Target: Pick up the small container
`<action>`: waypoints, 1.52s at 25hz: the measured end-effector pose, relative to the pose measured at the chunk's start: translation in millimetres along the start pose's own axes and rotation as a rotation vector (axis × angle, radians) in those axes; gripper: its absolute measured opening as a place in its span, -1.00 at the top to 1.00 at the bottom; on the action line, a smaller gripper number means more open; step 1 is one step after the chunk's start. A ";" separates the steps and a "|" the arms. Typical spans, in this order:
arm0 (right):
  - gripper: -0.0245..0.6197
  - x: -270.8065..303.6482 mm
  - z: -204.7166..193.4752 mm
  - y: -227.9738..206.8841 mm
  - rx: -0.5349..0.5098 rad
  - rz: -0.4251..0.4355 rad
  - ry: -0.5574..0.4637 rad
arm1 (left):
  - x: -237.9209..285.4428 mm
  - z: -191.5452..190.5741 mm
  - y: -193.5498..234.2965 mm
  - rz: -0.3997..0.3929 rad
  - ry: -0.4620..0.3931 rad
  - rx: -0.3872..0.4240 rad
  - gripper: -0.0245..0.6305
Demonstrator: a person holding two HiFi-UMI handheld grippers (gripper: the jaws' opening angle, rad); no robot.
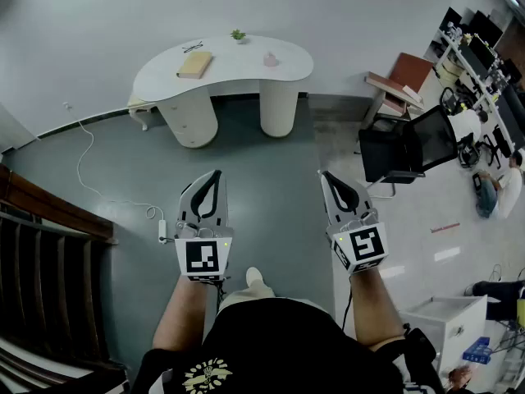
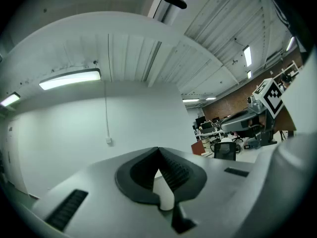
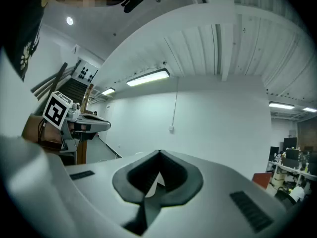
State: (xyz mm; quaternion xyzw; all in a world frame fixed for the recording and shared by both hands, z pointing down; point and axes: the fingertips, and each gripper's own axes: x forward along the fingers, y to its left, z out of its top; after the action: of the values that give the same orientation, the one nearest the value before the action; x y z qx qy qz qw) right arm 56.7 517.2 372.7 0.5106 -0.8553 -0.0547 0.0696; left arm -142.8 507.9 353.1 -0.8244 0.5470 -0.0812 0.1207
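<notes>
As both forearms extend level ahead, left gripper (image 1: 216, 174) and right gripper (image 1: 325, 174) are closed, empty

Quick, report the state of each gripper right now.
Left gripper: closed, nothing between its jaws.
Right gripper: closed, nothing between its jaws.

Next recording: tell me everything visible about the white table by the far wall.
The white table has a curved, kidney-shaped top with a smooth matte look. It is carried on two round white pedestals. It stands upright on the grey floor, close against the pale wall. On its top lie a tan book, a small dark item too small to identify, a little green plant at the back edge and a small pink container.
</notes>
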 end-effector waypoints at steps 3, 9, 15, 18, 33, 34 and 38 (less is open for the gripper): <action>0.84 27.8 -4.0 -3.3 -0.005 -0.012 0.020 | 21.9 -0.1 15.9 -0.013 -0.051 -0.028 0.91; 0.84 70.3 -1.6 6.8 0.021 0.014 0.018 | 44.9 -19.6 58.3 0.008 -0.016 -0.044 0.91; 0.83 79.9 6.9 3.3 -0.002 -0.002 0.040 | 56.0 -17.6 79.3 -0.027 -0.098 -0.090 0.91; 0.83 76.5 8.5 2.2 -0.025 -0.029 0.051 | 60.4 -19.6 84.4 -0.060 -0.106 -0.119 0.91; 0.24 125.3 2.6 -33.2 0.030 -0.017 0.044 | 117.7 -29.1 89.9 -0.067 -0.074 -0.023 0.91; 0.24 131.2 2.5 -37.7 0.031 -0.009 0.043 | 125.2 -32.3 90.9 -0.063 -0.058 -0.023 0.91; 0.24 156.8 -6.8 -58.0 0.046 0.021 0.046 | 158.3 -41.5 90.9 -0.054 -0.038 -0.023 0.91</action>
State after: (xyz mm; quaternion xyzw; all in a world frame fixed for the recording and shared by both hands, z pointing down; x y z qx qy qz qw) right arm 34.6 351.5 379.7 0.5041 -0.8599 -0.0224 0.0778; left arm -172.5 323.6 367.0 -0.8416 0.5230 -0.0625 0.1196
